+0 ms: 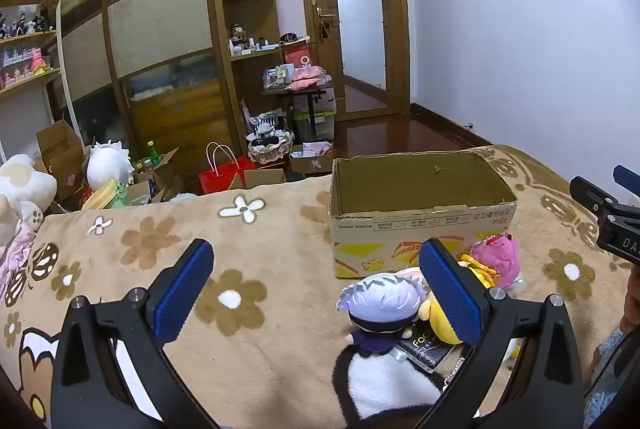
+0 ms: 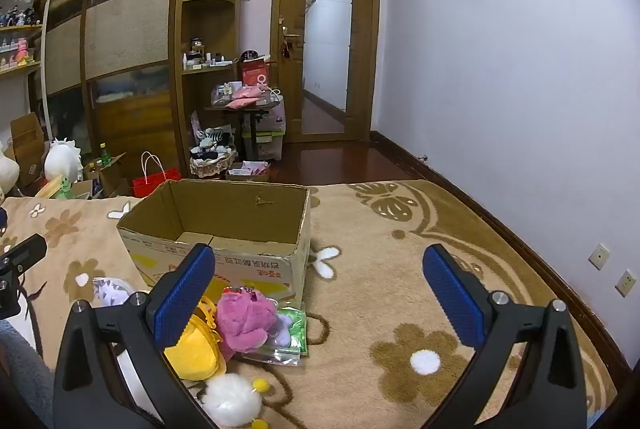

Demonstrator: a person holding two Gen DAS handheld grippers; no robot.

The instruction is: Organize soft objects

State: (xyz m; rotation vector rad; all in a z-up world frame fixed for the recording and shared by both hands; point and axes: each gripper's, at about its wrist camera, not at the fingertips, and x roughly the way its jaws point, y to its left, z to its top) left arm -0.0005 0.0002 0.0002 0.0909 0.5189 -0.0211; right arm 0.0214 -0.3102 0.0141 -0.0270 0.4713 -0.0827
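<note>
The left tongs [image 1: 316, 289] and right tongs [image 2: 318, 293] both stood wide apart, gripping nothing, above a fuzzy tan flower-print bed blanket [image 1: 260, 229]. An open corrugated cardboard box [image 2: 224, 225], rectangular, sat with its long side facing the cameras. Touching its near wall lay a heap of plush: a pink fluffy toy [image 2: 246, 321], a yellow plush [image 2: 192, 353], a white pom-pom [image 2: 232, 399], and a grey-haired doll [image 1: 380, 309] lying tilted. Right of the heap the blanket ran bare toward the wall.
</note>
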